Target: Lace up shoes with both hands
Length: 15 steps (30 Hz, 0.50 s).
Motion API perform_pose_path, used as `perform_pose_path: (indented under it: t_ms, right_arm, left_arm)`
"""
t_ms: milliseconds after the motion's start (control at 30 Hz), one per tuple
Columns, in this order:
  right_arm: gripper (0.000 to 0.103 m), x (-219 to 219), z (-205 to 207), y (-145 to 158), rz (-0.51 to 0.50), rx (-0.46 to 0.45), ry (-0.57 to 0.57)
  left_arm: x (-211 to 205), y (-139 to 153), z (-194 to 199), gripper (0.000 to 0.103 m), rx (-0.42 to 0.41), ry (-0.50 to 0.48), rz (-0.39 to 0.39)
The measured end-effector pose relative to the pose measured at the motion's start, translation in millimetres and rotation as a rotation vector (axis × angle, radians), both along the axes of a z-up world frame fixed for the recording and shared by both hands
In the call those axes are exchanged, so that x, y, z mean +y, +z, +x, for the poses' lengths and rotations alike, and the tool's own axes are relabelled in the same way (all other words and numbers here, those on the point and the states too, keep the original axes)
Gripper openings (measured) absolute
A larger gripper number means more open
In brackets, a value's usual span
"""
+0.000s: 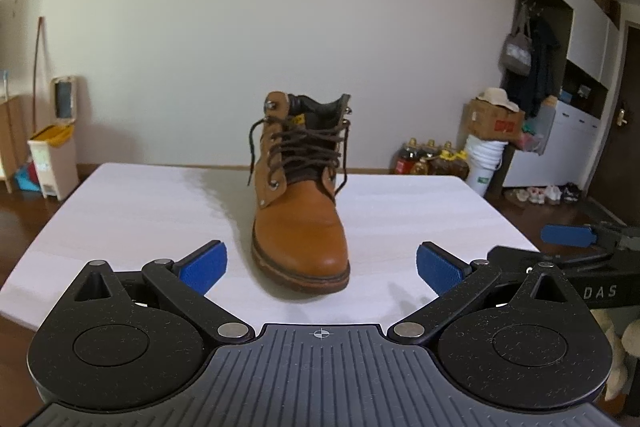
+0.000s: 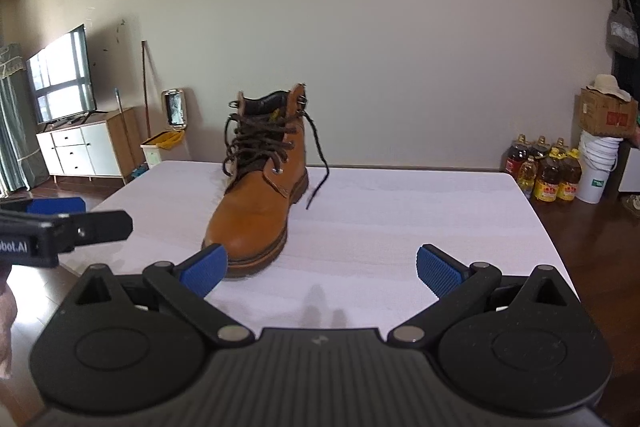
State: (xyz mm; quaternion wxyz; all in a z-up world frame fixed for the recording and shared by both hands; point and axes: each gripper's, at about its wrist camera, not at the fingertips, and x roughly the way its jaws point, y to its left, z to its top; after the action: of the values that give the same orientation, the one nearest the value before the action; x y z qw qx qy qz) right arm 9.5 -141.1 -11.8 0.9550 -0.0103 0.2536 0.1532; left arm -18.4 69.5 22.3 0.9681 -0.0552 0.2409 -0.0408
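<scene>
Tan leather boot (image 1: 301,211), upright on white counter (image 1: 140,211), loose lace ends (image 2: 318,163) dangling; left tool (image 1: 320,267) and right tool (image 2: 320,267) spread empty, positioned to reach them.

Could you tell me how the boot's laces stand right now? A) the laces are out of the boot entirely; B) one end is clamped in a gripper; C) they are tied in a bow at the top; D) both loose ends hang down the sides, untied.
D: on the boot the lace ends dangle free on either side, while the left gripper and right gripper are both open and empty.
</scene>
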Motion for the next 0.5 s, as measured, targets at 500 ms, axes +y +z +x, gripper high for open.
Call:
perform_pose_path:
  t_ms: [500]
  right_arm:
    - [0.102, 7, -6, 22, 0.008, -0.049, 0.021]
  left_arm:
    - [8, 24, -1, 0.103, -0.023, 0.012, -0.01]
